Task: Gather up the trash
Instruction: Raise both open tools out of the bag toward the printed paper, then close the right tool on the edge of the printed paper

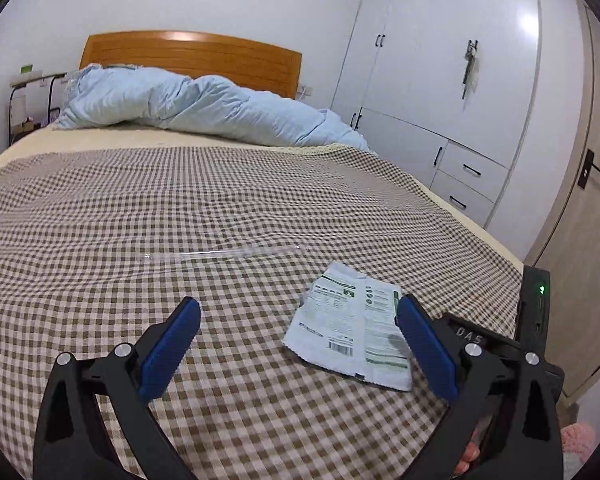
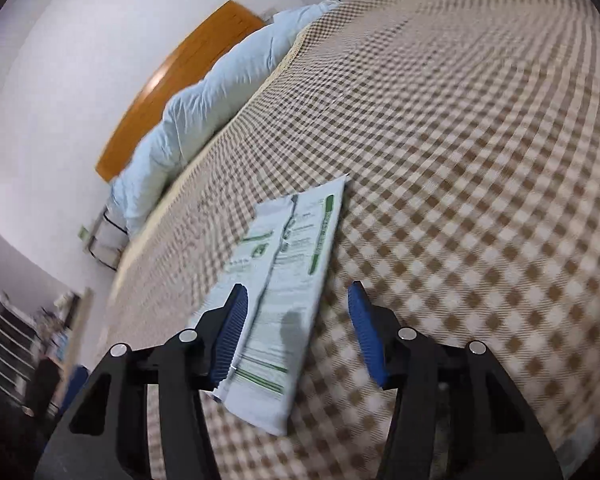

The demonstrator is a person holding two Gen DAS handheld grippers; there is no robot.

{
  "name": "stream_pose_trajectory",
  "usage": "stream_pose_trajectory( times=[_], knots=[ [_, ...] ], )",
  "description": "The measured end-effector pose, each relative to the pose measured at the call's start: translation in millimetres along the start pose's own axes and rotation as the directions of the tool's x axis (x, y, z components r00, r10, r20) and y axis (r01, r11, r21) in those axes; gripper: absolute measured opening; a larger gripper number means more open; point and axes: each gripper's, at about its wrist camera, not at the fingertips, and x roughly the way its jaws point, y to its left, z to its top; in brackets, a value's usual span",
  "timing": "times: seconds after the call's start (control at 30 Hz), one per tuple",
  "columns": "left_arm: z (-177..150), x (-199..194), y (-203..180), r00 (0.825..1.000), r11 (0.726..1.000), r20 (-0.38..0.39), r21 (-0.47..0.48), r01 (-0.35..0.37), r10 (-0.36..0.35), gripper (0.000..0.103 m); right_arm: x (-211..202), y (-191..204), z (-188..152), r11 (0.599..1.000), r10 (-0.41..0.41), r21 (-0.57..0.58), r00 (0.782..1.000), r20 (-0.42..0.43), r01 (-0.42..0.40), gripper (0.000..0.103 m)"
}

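The empty packet [image 1: 352, 332] lies flat on the checked bedspread [image 1: 180, 208] of the bed, near the foot end and toward the bed's right edge in the left wrist view, at about four o'clock from the middle of the spread. It is an elongated rectangle; in that view its long axis runs from roughly eleven o'clock at the far end to five o'clock at the near end. In the right wrist view the same packet [image 2: 284, 280] stretches away from the camera toward one o'clock, its near end low between the fingers.

It is a pale, whitish-blue sachet with a raised seam down the middle, green bands and small print on both halves, a barcode near the near-left corner and serrated, torn-looking short edges. The surface is creased, and a grey smudge marks the lower right half.

The left hand-held gripper [image 1: 300, 344] is spread wide above the spread — its right blue pad sits just beside the packet's right edge, nothing clamped. The right hand-held gripper [image 2: 298, 332] stands part-way apart, straddling the packet's near end; the left pad overlaps the packet's left edge, the right pad is clear of it, so the packet is not pinched.

A clear plastic strip [image 1: 224, 254] lies on the spread beyond the packet, toward twelve o'clock. A light blue duvet [image 1: 188, 104] is bunched against the wooden headboard [image 1: 192, 56].
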Motion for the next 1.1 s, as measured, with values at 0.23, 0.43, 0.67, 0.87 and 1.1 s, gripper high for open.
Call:
stream_pose_trajectory(
  times=[0.23, 0.43, 0.67, 0.87, 1.1],
  knots=[
    [5.1, 5.9, 15.9, 1.000, 0.998, 0.006, -0.069, 0.011, -0.010, 0.096, 17.9, 10.6, 3.5, 0.999, 0.000, 0.049, 1.000, 0.003, 0.000, 0.048],
    [5.0, 1.6, 23.3, 1.000, 0.996, 0.012, -0.089, 0.009, -0.008, 0.096, 33.6, 13.3, 7.8, 0.995, 0.004, 0.096, 1.000, -0.008, -0.003, 0.031],
    [5.5, -0.6, 28.3, 1.000, 0.994, 0.009, -0.112, 0.006, -0.005, 0.096, 27.1, 1.1, 10.7, 0.990, 0.105, 0.097, 0.992, -0.072, -0.098, 0.025],
    [4.9, 2.1, 31.1, 1.000, 0.991, 0.005, -0.132, 0.012, -0.011, 0.096, 33.7, -13.6, 17.6, 0.971, 0.134, 0.208, 0.988, -0.076, -0.115, 0.009],
    [3.0, 12.6, 29.4, 1.000, 0.995, -0.022, -0.105, -0.001, -0.001, 0.096, 61.5, 4.0, 29.1, 0.972, 0.090, 0.221, 0.995, -0.038, -0.080, 0.009]
  ],
)
